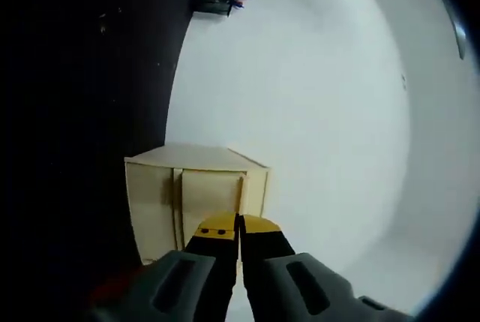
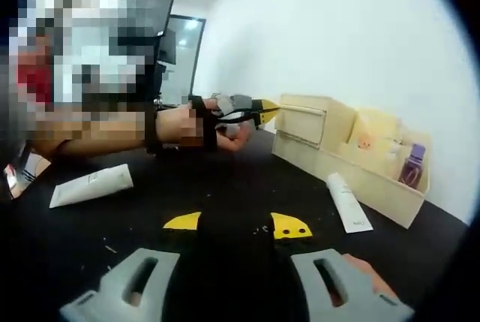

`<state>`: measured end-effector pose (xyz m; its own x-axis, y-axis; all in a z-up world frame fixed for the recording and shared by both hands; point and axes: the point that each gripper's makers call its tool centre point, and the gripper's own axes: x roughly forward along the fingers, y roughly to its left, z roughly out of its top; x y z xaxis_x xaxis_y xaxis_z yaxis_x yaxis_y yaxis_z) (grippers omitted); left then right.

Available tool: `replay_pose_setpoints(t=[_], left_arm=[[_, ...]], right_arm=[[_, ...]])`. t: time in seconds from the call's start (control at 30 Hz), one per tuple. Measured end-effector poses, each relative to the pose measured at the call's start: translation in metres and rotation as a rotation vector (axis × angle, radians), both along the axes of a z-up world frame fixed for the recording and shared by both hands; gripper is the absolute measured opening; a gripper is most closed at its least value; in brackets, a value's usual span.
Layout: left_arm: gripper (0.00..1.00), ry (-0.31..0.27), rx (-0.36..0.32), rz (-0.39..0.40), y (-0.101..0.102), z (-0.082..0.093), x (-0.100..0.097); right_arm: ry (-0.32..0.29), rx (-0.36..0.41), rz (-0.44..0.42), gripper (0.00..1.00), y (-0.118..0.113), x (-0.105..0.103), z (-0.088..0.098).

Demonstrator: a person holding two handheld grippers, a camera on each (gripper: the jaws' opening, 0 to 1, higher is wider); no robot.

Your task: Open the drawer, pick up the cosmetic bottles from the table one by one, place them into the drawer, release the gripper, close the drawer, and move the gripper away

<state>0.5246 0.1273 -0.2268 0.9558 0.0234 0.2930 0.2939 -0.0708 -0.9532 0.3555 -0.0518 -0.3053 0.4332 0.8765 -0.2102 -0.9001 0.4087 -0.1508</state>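
The left gripper (image 1: 238, 224) had its yellow-tipped jaws pressed nearly together, at the front of the pale wooden drawer unit (image 1: 199, 191) — most likely pinched on a small handle to pull the drawer, though whether anything was caught between the tips could not be told. In the right gripper view the same gripper, carried by the person's hand (image 2: 187, 123), reached the upper drawer front (image 2: 304, 123) of the unit, which looked barely drawn out, if at all.

The right gripper (image 2: 236, 224) hung back with its jaws spread wide and empty, waiting low over the matt black table (image 2: 225, 187) — sensibly clear of the drawer's path. One white cosmetic tube (image 2: 347, 202) lay just beside the light wooden organiser tray (image 2: 375, 187), another white tube (image 2: 91, 185) well apart on the far side. A purple bottle (image 2: 411, 166) stood upright in the tray's end compartment.

A plain white wall (image 2: 337, 29) rose behind the unit; a dark monitor (image 2: 163, 7) stood beyond.
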Motion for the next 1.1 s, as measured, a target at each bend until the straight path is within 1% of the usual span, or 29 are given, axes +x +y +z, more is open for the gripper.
replay_pose_setpoints(t=[0.1, 0.2, 0.23, 0.27, 0.33, 0.57, 0.8, 0.83, 0.97, 1.03, 1.1], left_arm=[[0.06, -0.009, -0.001, 0.005, -0.003, 0.004, -0.003], [0.08, -0.012, -0.010, 0.011, 0.000, 0.005, -0.002], [0.10, -0.018, 0.007, 0.020, -0.001, 0.006, -0.003], [0.14, -0.019, 0.009, 0.021, -0.001, 0.005, -0.003], [0.19, -0.024, -0.004, 0.017, -0.002, 0.003, -0.003], [0.17, -0.030, -0.027, 0.015, -0.003, 0.002, 0.001], [0.15, -0.034, -0.031, 0.017, -0.002, 0.002, 0.004], [0.14, -0.035, -0.031, 0.017, 0.000, 0.002, 0.007], [0.14, -0.045, -0.024, 0.016, 0.001, 0.004, 0.011], [0.14, -0.063, -0.032, 0.022, 0.004, 0.008, 0.012], [0.14, -0.061, -0.011, 0.019, 0.004, 0.010, 0.014]], right_arm=[[-0.002, -0.001, 0.002, 0.30, 0.000, -0.001, 0.000], [-0.002, 0.000, 0.003, 0.30, 0.000, -0.001, 0.001], [-0.002, -0.001, 0.004, 0.30, 0.000, -0.002, 0.001], [-0.002, -0.003, 0.005, 0.30, 0.000, -0.002, 0.000], [-0.003, -0.005, 0.007, 0.30, 0.000, -0.002, 0.000], [-0.002, -0.008, 0.010, 0.30, 0.000, -0.003, 0.000], [-0.001, -0.012, 0.010, 0.30, 0.000, 0.000, 0.001], [0.000, -0.013, 0.011, 0.30, 0.000, 0.000, 0.000], [0.000, -0.019, 0.010, 0.30, 0.000, 0.000, -0.001], [0.000, -0.018, 0.009, 0.30, -0.001, 0.001, 0.000], [0.001, -0.018, 0.010, 0.30, -0.001, 0.001, 0.000]])
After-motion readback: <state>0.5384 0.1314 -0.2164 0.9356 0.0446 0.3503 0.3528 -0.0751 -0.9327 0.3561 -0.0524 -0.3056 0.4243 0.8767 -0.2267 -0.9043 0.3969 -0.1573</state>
